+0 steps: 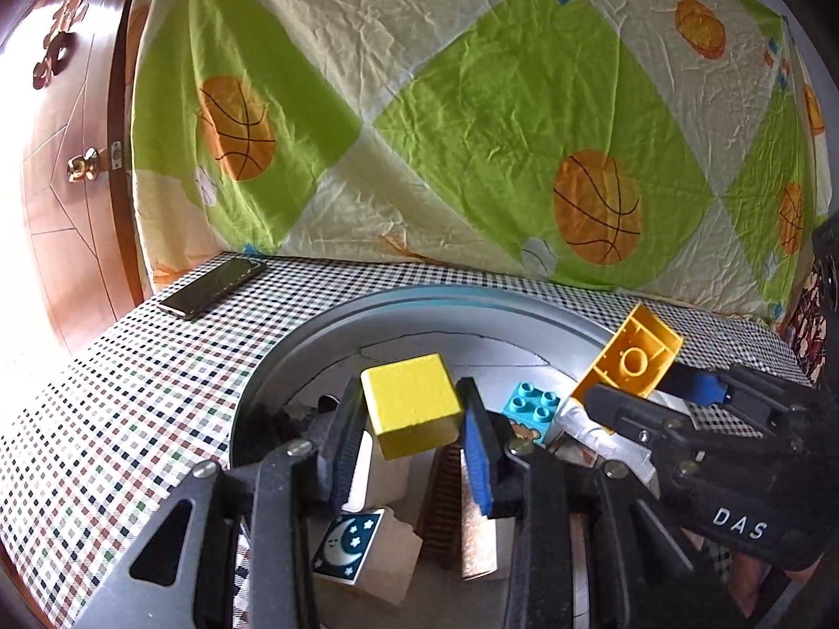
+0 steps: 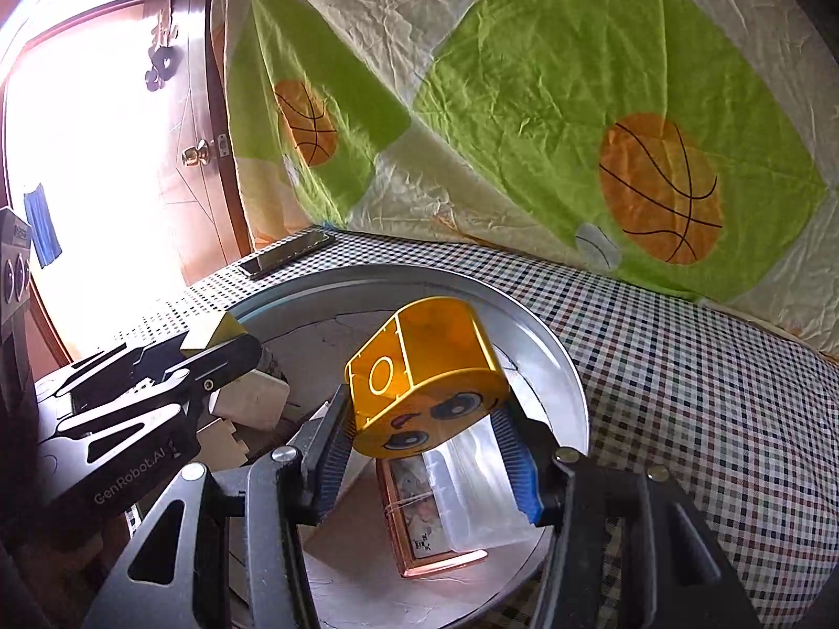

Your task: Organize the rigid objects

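My left gripper (image 1: 411, 409) is shut on a yellow cube (image 1: 411, 403) and holds it above a round grey metal tray (image 1: 325, 325). My right gripper (image 2: 425, 419) is shut on an orange toy brick with a cartoon face (image 2: 419, 382), also above the tray (image 2: 556, 361). The brick and the right gripper show at the right of the left wrist view (image 1: 629, 354). In the tray lie a moon-picture block (image 1: 348, 545), a turquoise studded brick (image 1: 532, 409), a clear plastic box (image 2: 472, 487) and a framed picture card (image 2: 414, 513).
The tray sits on a checked tablecloth (image 1: 131, 393). A black phone (image 1: 215, 285) lies at the table's far left corner. A basketball-print sheet (image 1: 472, 105) hangs behind the table. A wooden door with a brass knob (image 1: 84, 163) is at the left.
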`<state>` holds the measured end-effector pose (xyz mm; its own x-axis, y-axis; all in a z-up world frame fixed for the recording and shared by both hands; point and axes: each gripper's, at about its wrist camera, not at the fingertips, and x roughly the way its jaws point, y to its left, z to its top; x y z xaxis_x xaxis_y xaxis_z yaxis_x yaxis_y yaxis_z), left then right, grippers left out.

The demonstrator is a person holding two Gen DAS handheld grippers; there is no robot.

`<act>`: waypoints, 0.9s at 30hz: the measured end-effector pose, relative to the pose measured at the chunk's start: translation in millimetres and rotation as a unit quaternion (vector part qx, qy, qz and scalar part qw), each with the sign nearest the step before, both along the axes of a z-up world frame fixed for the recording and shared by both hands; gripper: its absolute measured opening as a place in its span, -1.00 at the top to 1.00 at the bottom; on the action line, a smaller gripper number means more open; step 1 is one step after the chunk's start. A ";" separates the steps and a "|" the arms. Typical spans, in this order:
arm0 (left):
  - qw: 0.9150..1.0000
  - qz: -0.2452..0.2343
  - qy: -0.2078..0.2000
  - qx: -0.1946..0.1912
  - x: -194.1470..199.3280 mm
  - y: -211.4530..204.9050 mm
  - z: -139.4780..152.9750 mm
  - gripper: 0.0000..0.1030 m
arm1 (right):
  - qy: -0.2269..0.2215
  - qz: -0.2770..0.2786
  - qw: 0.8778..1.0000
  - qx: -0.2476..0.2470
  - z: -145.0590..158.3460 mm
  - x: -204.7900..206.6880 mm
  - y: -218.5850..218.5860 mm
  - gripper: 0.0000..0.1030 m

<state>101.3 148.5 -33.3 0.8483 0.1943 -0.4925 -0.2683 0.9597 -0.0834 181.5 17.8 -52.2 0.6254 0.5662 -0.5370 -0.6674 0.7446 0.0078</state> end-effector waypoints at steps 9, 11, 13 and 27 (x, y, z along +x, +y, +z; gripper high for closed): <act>1.000 -0.006 0.020 0.003 11.1 1.0 -4.9 0.34 | 0.010 0.003 1.000 -0.006 -1.6 7.7 6.2 -0.12; 1.000 -0.008 0.021 0.003 11.6 0.9 -5.7 0.34 | 0.009 0.002 1.000 0.001 -0.8 7.5 4.4 -0.17; 1.000 -0.007 0.022 0.006 11.7 1.0 -5.7 0.34 | 0.007 -0.002 1.000 0.004 0.4 7.0 2.6 -0.18; 0.998 0.033 -0.008 0.046 -15.7 -5.1 14.1 -0.99 | -0.038 -0.051 0.997 0.038 17.0 -19.1 -33.4 -0.67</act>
<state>85.6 143.5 -19.2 0.8396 0.2935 -0.4571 -0.3300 0.9440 -0.0002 162.4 -15.6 -35.1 0.7190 0.5350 -0.4438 -0.5890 0.8079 0.0197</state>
